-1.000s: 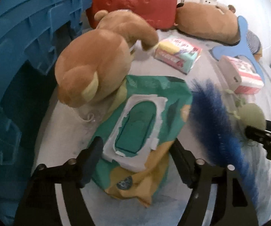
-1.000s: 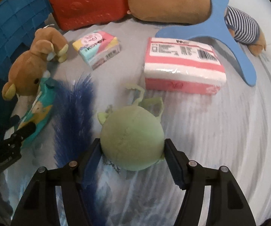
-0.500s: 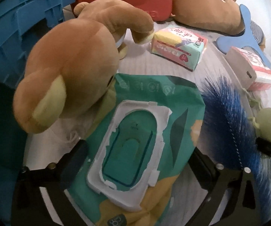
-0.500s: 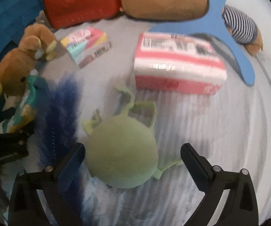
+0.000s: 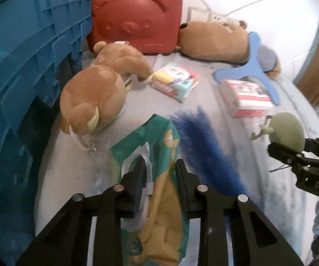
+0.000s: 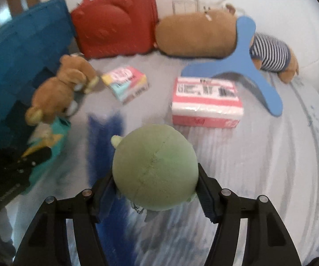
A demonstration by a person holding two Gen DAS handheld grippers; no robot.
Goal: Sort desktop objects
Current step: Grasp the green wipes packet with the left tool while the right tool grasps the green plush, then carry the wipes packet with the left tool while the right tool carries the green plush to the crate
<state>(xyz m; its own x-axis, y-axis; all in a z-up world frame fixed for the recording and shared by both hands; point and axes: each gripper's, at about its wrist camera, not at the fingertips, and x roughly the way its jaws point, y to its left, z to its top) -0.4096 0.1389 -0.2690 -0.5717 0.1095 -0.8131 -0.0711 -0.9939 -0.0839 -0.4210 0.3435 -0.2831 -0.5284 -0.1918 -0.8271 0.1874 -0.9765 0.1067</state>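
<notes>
Left claw (image 5: 158, 178): jaws closing on the green wet-wipe pack (image 5: 157, 177); the pack is crumpled between the pads and hangs folded below them, lifted off the desk (image 5: 259, 177)
Right claw (image 6: 156, 194): jaws closing around the green plush ball (image 6: 155, 168); both pads press its sides and the ball bulges above them, clear of the desk
Wet-wipe pack, handling: soft, floppy film that buckles where it is pinched; probably light to middling, with damp contents that shift; the film looks slick, so I judge a slip likely if the pinch slackens
Wet-wipe pack, where to hold: the stiffer white lid flap (image 5: 147, 166) in its middle gives the firmest bite; a grip on loose film alone would let it sag
Plush ball, handling: light, squashy, not fragile; the fuzzy cloth gives good friction; round shape may roll out upward if squeezed below its widest part
Plush ball, where to hold: across its widest part, as it sits now; the thin green limbs (image 5: 262, 130) are too flimsy to hold by
Nearby: blue feather (image 5: 205, 153) lies on the desk between the two claws; small brown bear (image 5: 99, 93) lies beside the blue crate (image 5: 31, 66); pink tissue pack (image 6: 205, 102) well beyond the ball
Likely destination: the blue crate at the left, as a judgement only
</notes>
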